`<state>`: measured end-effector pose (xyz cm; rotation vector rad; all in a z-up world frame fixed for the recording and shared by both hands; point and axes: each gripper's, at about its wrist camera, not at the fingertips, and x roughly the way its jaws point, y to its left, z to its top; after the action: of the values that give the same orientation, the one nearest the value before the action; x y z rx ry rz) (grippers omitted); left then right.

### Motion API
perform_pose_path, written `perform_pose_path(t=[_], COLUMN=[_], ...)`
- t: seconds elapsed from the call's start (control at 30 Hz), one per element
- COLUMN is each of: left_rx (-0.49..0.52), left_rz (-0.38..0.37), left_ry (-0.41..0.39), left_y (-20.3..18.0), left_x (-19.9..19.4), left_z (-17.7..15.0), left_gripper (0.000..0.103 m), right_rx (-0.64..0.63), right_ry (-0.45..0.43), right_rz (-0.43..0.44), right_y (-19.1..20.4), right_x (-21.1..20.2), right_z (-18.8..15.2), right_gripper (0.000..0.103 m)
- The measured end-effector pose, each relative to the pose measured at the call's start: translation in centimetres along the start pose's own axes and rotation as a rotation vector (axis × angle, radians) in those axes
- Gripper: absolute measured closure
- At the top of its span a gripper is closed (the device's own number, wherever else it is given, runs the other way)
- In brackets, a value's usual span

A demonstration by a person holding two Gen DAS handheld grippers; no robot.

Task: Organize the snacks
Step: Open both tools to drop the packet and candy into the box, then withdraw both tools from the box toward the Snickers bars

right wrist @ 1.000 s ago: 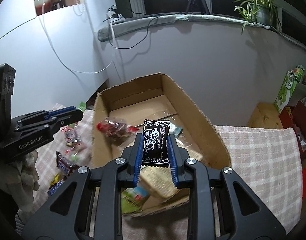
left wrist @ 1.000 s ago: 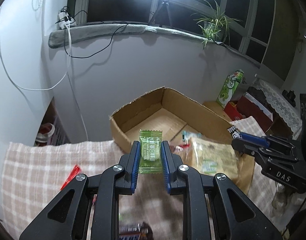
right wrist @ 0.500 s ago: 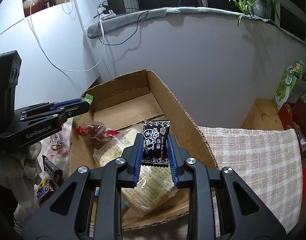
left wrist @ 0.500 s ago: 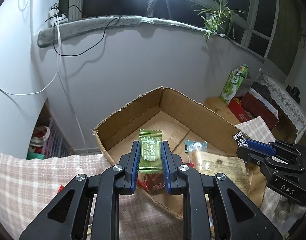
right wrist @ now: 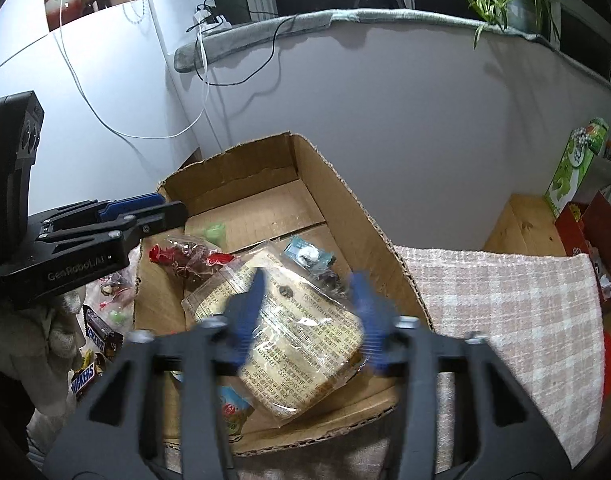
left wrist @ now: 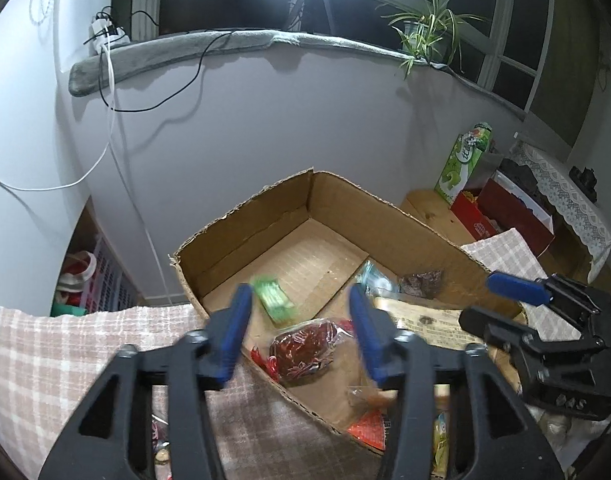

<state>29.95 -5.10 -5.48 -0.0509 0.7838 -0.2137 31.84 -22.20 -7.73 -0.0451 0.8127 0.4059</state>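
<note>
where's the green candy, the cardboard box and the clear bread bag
green candy [left wrist: 274, 298], left wrist view, middle of its blurred wrapper
cardboard box [left wrist: 389, 216], left wrist view, inside of its far right wall
clear bread bag [right wrist: 305, 332], right wrist view, printed label face

1. Left gripper [left wrist: 299, 330]: black angular frame, blue ribbed fingers [left wrist: 234, 328], silver screws at the joints.
2. Right gripper [right wrist: 311, 320]: same black build, blue pads blurred.
3. "GenRobot.AI" lettering is seen at left of the right-wrist frame, above a white knit glove [right wrist: 9, 332].
</note>
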Motion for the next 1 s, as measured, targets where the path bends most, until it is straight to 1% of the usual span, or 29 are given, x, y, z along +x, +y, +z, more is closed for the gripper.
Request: perform_pose_path(t=[0.03, 0.07, 0.17, 0.43, 0.63, 0.7, 0.77, 1.0], left_rx=[0.002, 0.004, 0.0, -0.003, -0.012, -0.023, -0.031, -0.071], left_rz=[0.0, 0.005, 0.005, 0.0, 0.002, 0.003, 0.006, 0.022], left_ry=[0.0, -0.002, -0.008, -0.027, -0.055, -0.063, -0.07, -0.094], left_y=[-0.1, -0.1, -0.2, -0.3, 0.3, 0.8, 1.4, 3.7], left_x=[-0.1, -0.2, -0.6, -2.5, -5.5, -6.5, -7.4, -11.0], left_z=[0.0, 0.0, 0.0, -0.3, -1.2, -1.7, -2.3, -4.9], left_gripper=[0.049, 0.049, 0.048, 0.048, 0.045, 0.045, 0.045, 0.045], right_rx=[-0.003, -0.007, -0.014, -0.024, -0.045, -0.056, -0.067, -0.095], right_ry=[-0.007, -0.012, -0.018, -0.028, -0.04, -0.048, -0.058, -0.071], right_rz=[-0.005, -0.009, -0.013, -0.014, -0.005, 0.006, 0.015, 0.08], right_y=[0.0, 0.1, 0.4, 1.2, 2.6, 3.2, 3.9, 6.7], right_x=[-0.2, -0.3, -0.7, -2.1, -3.8, -4.6, -5.3, -7.1], right_z=[0.0, 0.0, -0.1, -0.4, -0.8, -1.1, -1.4, -3.0], right_gripper=[0.033, 0.029, 0.024, 0.023, 0.022, 0.02, 0.015, 0.015])
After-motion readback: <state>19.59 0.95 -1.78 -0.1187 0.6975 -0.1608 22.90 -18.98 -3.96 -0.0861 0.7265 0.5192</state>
